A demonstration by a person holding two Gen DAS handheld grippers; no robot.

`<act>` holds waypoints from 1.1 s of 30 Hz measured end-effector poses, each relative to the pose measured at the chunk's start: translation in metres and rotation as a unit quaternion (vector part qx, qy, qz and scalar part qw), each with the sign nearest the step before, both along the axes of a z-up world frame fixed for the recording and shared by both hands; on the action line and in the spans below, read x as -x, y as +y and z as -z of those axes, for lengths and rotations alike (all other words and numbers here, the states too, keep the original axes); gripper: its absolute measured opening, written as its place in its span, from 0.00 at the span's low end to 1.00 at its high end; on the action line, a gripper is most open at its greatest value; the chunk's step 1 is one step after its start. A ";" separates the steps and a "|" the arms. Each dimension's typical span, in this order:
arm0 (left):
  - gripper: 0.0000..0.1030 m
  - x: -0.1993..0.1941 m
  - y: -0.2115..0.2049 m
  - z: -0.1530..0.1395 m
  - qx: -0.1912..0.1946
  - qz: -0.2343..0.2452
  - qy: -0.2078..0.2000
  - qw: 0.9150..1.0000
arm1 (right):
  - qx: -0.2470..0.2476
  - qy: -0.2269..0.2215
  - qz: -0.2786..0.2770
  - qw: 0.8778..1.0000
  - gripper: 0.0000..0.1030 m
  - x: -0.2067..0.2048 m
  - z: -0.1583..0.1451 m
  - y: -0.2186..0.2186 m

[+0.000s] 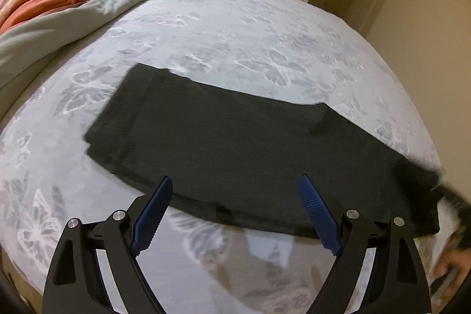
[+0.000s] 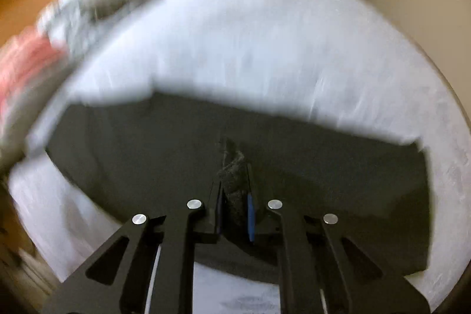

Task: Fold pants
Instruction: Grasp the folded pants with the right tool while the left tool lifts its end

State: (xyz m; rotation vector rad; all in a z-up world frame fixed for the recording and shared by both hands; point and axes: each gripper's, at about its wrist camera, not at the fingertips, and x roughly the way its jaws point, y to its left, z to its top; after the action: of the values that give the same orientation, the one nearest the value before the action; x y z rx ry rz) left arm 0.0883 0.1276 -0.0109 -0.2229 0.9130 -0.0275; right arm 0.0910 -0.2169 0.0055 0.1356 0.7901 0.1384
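The pants lay flat on the bed, already folded into one long dark band. In the left wrist view the band ran from the middle left of the frame down to the lower right edge, so its long axis lay across my line of sight, not along it.

My left tool stood wide open with nothing in it, its blue pads hanging just over the near long edge of the pants; I could not tell whether they touched the cloth.

My right tool was nearly shut on a pinched ridge of the fabric at bottom centre of the right wrist view. That view was blurred.

Judgement: the right tool had the end at the lower right of the left view, so the next fold should carry that end along the band toward the far left end.
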 end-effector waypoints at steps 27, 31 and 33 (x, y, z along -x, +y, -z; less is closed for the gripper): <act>0.48 -0.038 0.150 0.081 0.302 -0.207 0.021 0.930 | 0.091 0.046 0.114 0.988 0.92 -0.006 0.013 -0.071; 0.14 -0.038 0.151 0.097 0.371 -0.199 0.047 0.906 | 0.047 0.099 0.148 0.983 0.92 0.007 0.038 -0.126; 0.14 -0.039 0.147 0.091 0.359 -0.195 0.045 0.912 | 0.017 0.137 0.152 0.979 0.92 0.013 0.058 -0.143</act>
State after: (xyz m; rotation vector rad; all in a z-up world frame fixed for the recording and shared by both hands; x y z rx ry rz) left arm 0.1268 0.2743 -0.1015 -1.0989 0.9054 0.0191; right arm 0.0775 -0.3600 -0.0523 0.2452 1.0357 -0.1869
